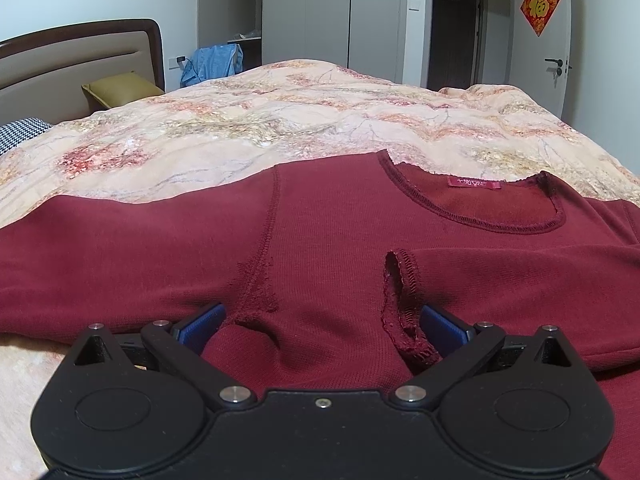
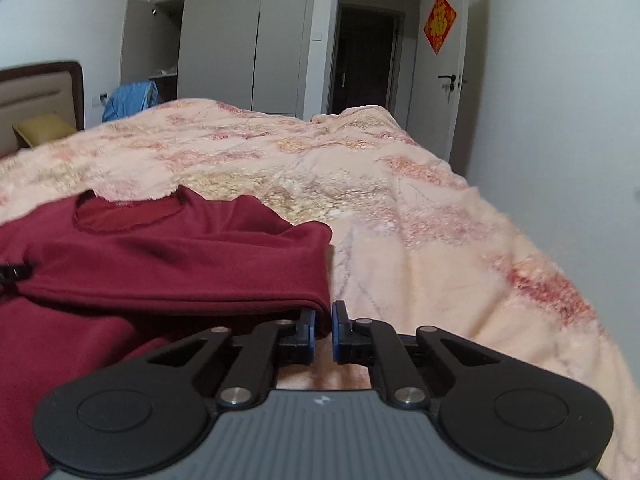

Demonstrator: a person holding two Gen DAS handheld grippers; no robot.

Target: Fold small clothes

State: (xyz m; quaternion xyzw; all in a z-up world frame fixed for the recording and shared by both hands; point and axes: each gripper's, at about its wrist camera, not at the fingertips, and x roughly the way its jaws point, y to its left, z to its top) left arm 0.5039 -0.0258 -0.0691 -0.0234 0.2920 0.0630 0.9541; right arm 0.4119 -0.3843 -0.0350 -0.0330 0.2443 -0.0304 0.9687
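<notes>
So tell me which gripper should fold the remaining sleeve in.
Probably left: the left gripper stands open over the maroon shirt beside the flat sleeve. The right gripper is shut at the already folded edge.

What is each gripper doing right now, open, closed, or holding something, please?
Left gripper: open, jaws spread over the red shirt, not pinching it.
Right gripper: shut, holding nothing, beside the shirt's folded edge.

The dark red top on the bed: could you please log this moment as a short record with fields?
garment: dark red top, long-sleeved, lying on the floral blanket
neckline: far side, label showing
right sleeve: folded across the body, cuff near the left gripper
left gripper: open, straddling fabric
right gripper: shut, empty, beside the folded edge
background: wardrobe, door
</notes>
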